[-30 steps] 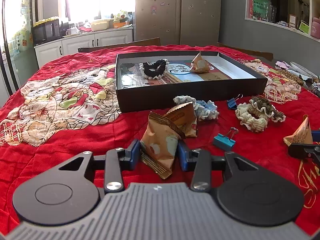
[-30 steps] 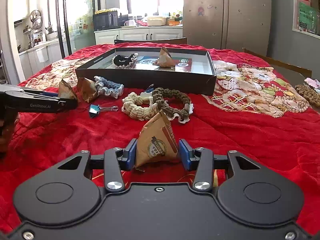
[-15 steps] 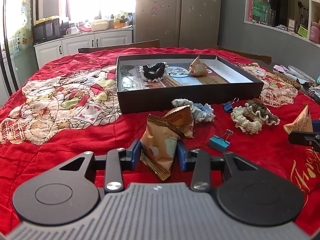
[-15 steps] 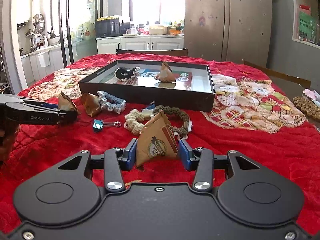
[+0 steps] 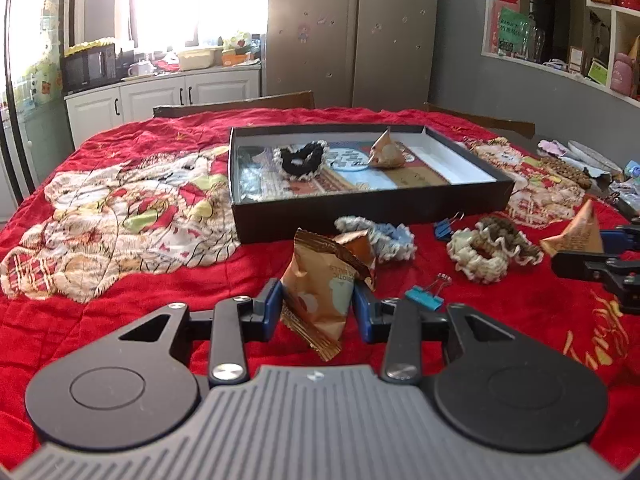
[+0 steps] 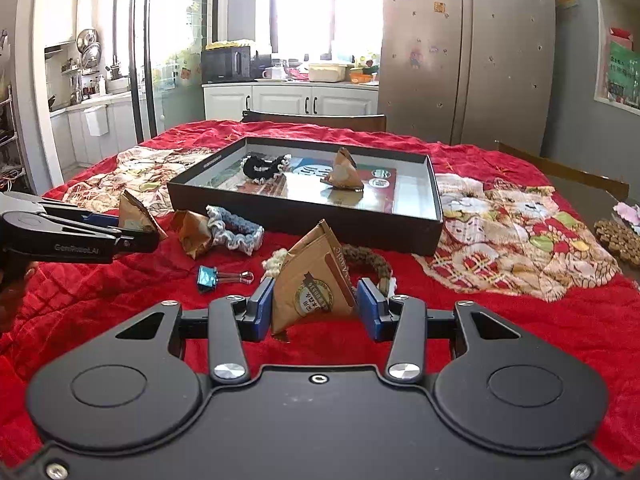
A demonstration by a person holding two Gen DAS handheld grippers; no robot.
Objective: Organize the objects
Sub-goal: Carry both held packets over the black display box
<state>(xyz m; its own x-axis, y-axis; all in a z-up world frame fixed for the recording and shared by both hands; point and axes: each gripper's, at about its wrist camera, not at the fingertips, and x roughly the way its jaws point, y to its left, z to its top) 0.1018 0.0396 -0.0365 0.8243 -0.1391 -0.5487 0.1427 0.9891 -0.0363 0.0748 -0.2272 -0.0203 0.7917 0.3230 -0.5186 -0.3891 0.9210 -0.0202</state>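
From the left wrist camera, the left gripper (image 5: 318, 308) is closed on a crinkled brown snack packet (image 5: 320, 284), its blue pads pressing both sides of the foil while the packet's crimped lower edge hangs below the fingers; the print on its face is only partly legible. Just behind it lies a second brown packet (image 5: 356, 246), mostly hidden by the first, touching a frilly blue-grey scrunchie (image 5: 380, 236). A shiny blue binder clip (image 5: 426, 292) rests on the quilted red cloth (image 5: 140, 280) beside the right finger, and a darker blue clip (image 5: 446, 228) sits against the wall of the shallow black box (image 5: 372, 210). Inside the box are a black lace-edged scrunchie (image 5: 300, 158) and a pyramid-shaped packet (image 5: 384, 154). A cream scrunchie (image 5: 476, 254) and a brown one (image 5: 508, 232) overlap to the right, and the right gripper (image 5: 588, 258) is cut off at the frame edge. From the right wrist camera, the right gripper (image 6: 316, 310) clamps a stiff, triangular brown packet (image 6: 314, 284), which blocks much of the scrunchies behind it. The left gripper (image 6: 132, 236) enters from the left, its body cropped, its packet (image 6: 136, 216) showing only a corner.
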